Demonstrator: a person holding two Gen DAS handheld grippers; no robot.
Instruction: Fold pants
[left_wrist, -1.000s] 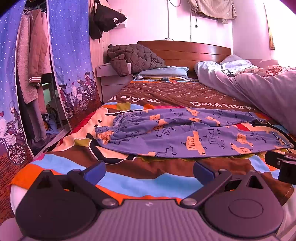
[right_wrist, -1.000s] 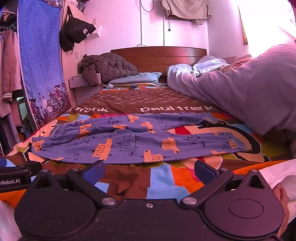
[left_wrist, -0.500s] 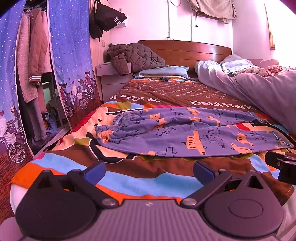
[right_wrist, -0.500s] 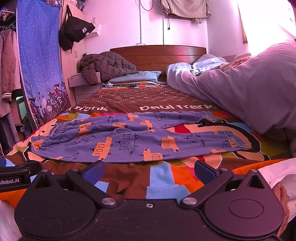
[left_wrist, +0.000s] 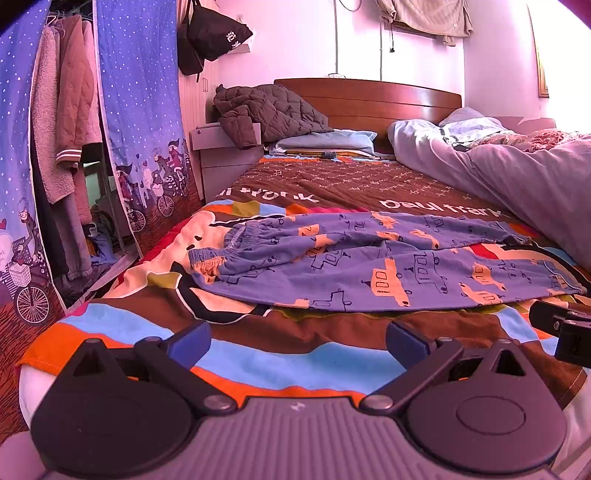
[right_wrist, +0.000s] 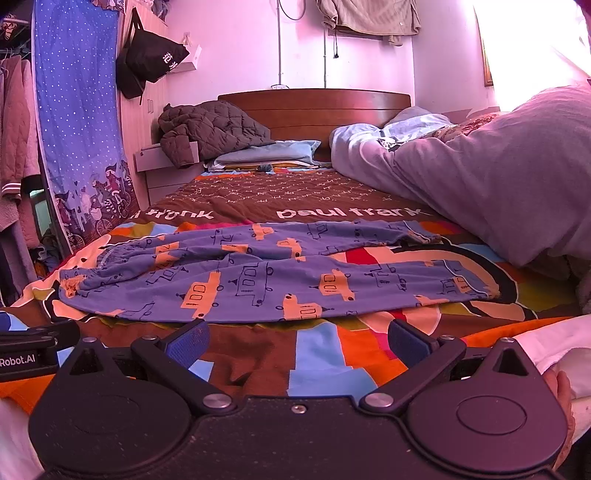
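Blue pants with orange car prints (left_wrist: 369, 266) lie spread flat across the colourful bedspread (left_wrist: 295, 362), waistband to the left, both legs running right. They also show in the right wrist view (right_wrist: 266, 280). My left gripper (left_wrist: 298, 341) is open and empty, low over the bed's near edge, short of the pants. My right gripper (right_wrist: 298, 339) is open and empty, also just short of the pants' near edge. The right gripper's body shows at the right edge of the left wrist view (left_wrist: 561, 328).
A grey-purple duvet (right_wrist: 498, 192) is heaped along the bed's right side. A brown quilted jacket (left_wrist: 266, 110) and pillows lie by the wooden headboard (left_wrist: 369, 99). A blue curtain (left_wrist: 140, 129) and hanging clothes (left_wrist: 62, 122) stand left of the bed.
Both grippers have edged very slightly forward toward the pants; the pants have not moved.
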